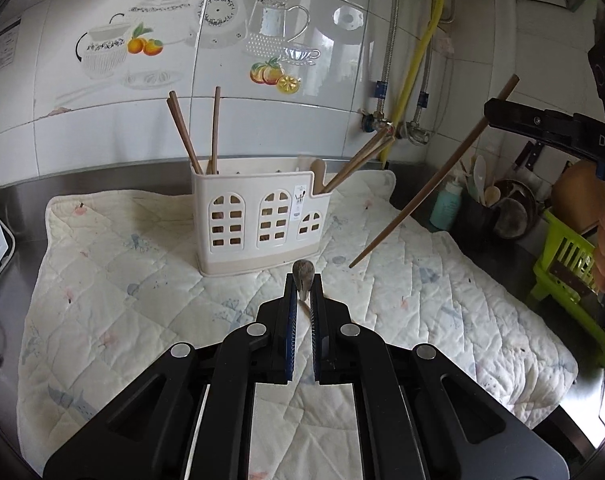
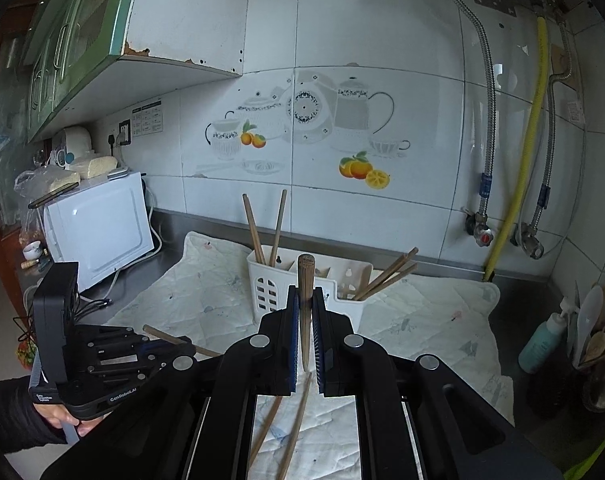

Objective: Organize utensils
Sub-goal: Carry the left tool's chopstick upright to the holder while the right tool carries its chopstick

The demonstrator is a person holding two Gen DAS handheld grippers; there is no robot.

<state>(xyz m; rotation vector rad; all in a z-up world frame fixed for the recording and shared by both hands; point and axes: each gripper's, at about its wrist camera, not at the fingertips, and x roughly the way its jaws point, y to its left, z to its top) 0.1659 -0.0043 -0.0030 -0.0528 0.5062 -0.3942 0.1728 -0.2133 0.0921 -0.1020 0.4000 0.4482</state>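
A white utensil holder (image 1: pixel 258 220) with window-shaped cut-outs stands upright on a quilted cloth (image 1: pixel 142 280). Wooden chopsticks (image 1: pixel 186 136) lean out of its left compartment, and more chopsticks (image 1: pixel 358 164) lean out of its right. My left gripper (image 1: pixel 303 286) is shut on one chopstick (image 1: pixel 302 274), seen end-on just in front of the holder. My right gripper (image 2: pixel 305 292) is shut on another chopstick (image 2: pixel 305 276), held upright above the cloth. From the left wrist view that chopstick (image 1: pixel 430 176) slants down from the right gripper (image 1: pixel 488 110). Two loose chopsticks (image 2: pixel 294 432) lie on the cloth beneath the right gripper.
A white microwave (image 2: pixel 98 232) stands at the left end of the steel counter. To the right are a teal bottle (image 1: pixel 446 204), a dark pot of utensils (image 1: pixel 482 216) and a green rack (image 1: pixel 566 256). Pipes and a yellow hose (image 2: pixel 522 184) run down the tiled wall.
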